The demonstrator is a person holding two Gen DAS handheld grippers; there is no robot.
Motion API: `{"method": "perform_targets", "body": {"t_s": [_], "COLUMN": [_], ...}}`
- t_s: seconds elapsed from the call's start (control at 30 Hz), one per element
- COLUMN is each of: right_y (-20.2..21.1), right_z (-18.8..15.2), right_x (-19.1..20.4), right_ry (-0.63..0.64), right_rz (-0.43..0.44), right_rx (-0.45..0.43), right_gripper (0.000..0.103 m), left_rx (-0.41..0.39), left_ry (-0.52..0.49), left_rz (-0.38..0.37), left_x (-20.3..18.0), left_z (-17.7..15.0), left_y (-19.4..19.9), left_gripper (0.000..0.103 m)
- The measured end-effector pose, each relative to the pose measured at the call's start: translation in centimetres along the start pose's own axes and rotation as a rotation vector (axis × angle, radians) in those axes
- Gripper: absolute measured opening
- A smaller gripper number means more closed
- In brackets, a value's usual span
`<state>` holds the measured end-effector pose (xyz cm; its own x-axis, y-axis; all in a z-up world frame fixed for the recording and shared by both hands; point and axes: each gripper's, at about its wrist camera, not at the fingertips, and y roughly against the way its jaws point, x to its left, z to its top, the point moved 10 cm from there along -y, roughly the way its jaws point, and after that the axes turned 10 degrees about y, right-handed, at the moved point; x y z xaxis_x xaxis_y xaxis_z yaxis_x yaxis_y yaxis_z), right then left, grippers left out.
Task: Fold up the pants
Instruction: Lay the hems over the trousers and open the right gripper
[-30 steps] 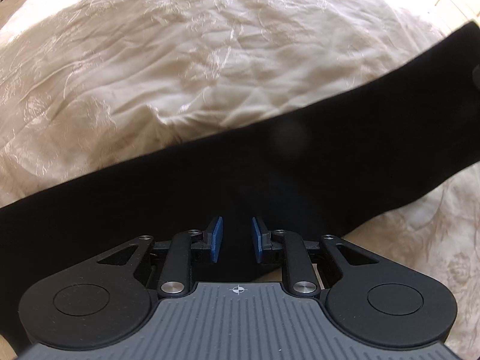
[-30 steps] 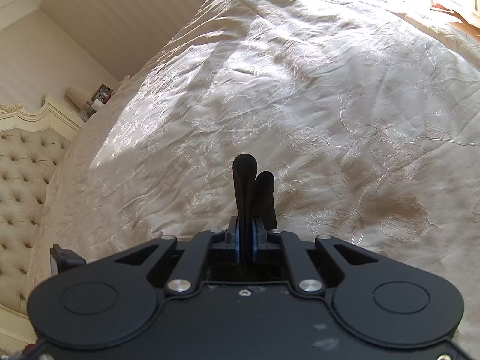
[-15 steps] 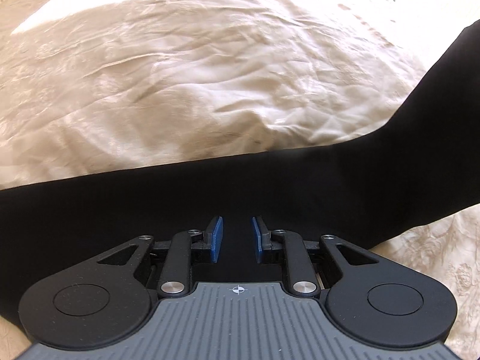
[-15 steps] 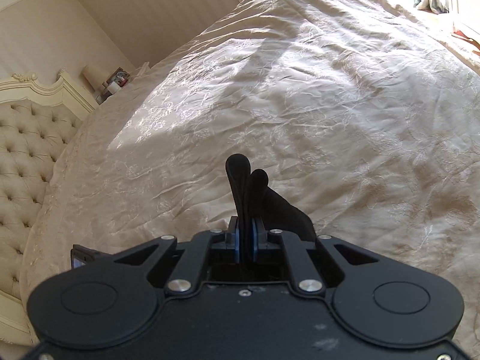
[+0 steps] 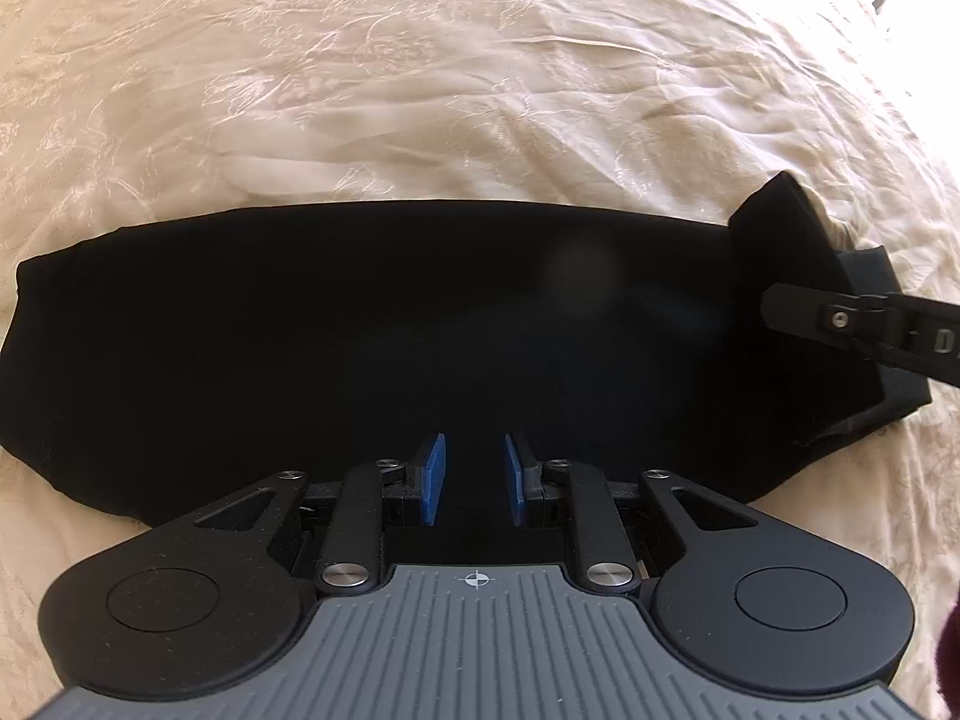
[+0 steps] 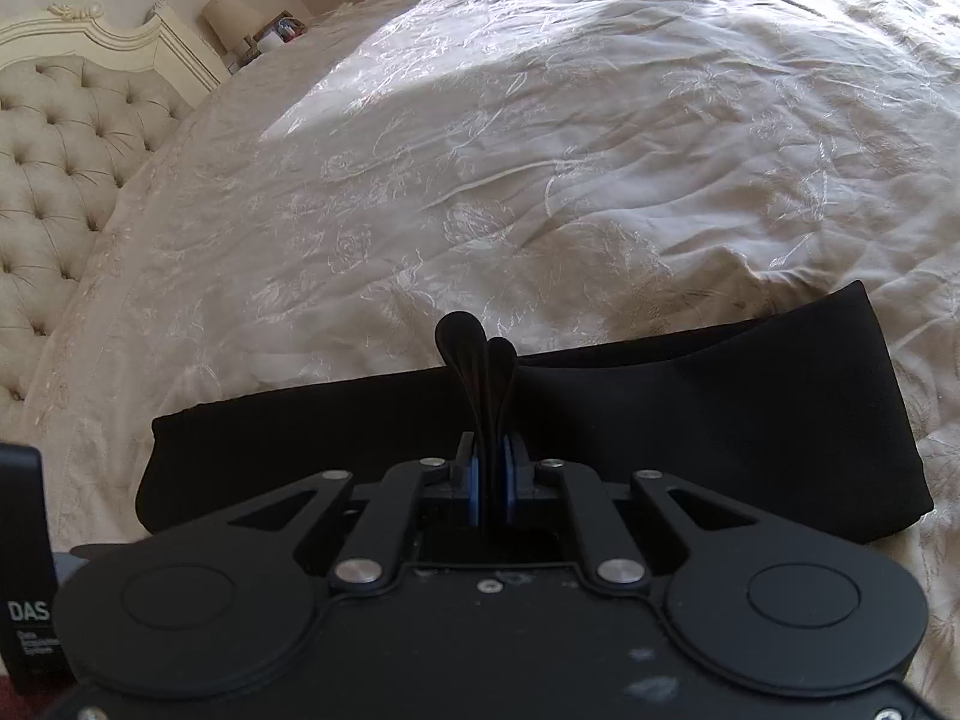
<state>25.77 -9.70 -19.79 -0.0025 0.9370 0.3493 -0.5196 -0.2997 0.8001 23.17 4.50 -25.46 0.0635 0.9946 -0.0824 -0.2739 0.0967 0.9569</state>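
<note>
Black pants [image 5: 390, 348] spread flat on bed [image 5: 420, 72], folded into a band.
Left gripper [image 5: 474, 474] released, hovering over near edge of pants; right gripper [image 6: 492, 480] clenched on a pinched-up fold, rest of cloth stretching just ahead.

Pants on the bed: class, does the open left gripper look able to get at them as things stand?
Probably yes. The left gripper hovers open directly over the pants, which lie flat on the bedspread with nothing between. The right gripper pinches cloth off at one end, clear of that path.
</note>
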Motion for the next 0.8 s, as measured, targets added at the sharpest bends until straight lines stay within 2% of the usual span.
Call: {"method": "perform_targets", "body": {"t_s": [0.17,0.27,0.43,0.67,0.8], "right_y": [-2.2,-2.1,1.2,5.4,6.1], "right_z": [-0.7,-0.5,-0.1,-1.9,-3.2], "right_x": [1.1,2.1,2.9,-1.4,-4.3], "right_ry": [0.031,0.048,0.071,0.015,0.024], "right_rz": [-0.031,-0.01,0.006,-0.121,-0.185], "right_rx": [0.002,-0.017,-0.081,-0.1,-0.071], "right_gripper": [0.025,0.026,0.026,0.027,0.027], "left_rx": [0.0,0.007,0.01,0.018,0.066], "left_ry": [-0.005,-0.013,-0.016,-0.016,0.01], "left_rz": [-0.03,-0.061,-0.126,-0.2,-0.188], "left_x": [1.4,1.4,0.1,-4.4,-6.5], "left_z": [0.1,0.0,0.7,2.0,1.8], "left_y": [0.1,0.2,0.4,-0.2,-2.4], "left_gripper": [0.021,0.021,0.021,0.022,0.022]}}
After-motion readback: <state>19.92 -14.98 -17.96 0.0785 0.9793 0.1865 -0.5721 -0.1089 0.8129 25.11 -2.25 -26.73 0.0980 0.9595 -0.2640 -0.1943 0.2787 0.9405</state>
